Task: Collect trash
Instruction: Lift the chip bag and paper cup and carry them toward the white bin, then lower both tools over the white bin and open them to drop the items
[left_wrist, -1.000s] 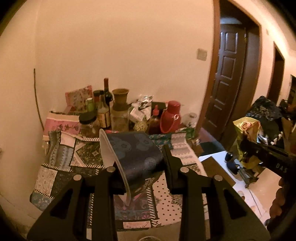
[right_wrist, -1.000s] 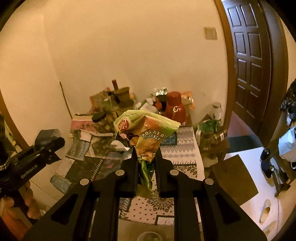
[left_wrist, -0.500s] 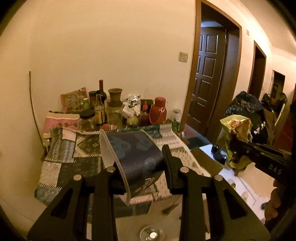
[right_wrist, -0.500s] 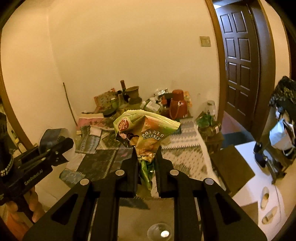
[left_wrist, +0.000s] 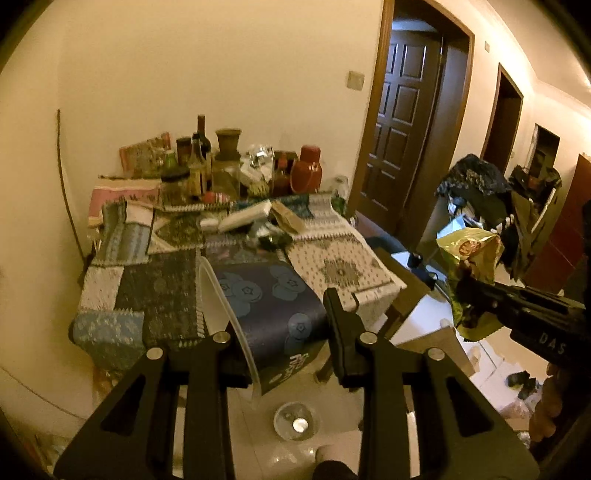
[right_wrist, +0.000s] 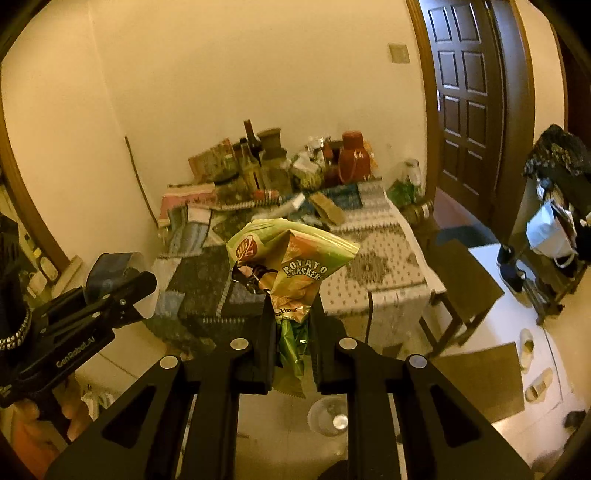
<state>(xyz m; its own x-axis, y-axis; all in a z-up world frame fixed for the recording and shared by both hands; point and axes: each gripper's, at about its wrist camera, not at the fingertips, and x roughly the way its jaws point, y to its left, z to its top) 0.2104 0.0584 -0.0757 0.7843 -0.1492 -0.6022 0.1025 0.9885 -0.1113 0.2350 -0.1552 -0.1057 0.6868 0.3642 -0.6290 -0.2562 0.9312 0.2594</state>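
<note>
- The left gripper (left_wrist: 282, 332) pinches a dark blue paper cup (left_wrist: 266, 310) printed with blueberries; the cup lies sideways between the jaws, its white rim toward the left finger.
- The right gripper (right_wrist: 291, 332) has its jaws pressed onto the lower part of a crumpled green potato crackers bag (right_wrist: 291, 266) (the bag's top fans out above the fingers).
- Both items are held in the air, in front of a table (left_wrist: 343, 266) covered with patterned cloths.
- Bottles, jars and a red flask (left_wrist: 306, 175) crowd the table's far edge against the wall.
- A dark wooden door (right_wrist: 469, 103) stands to the right.
</note>
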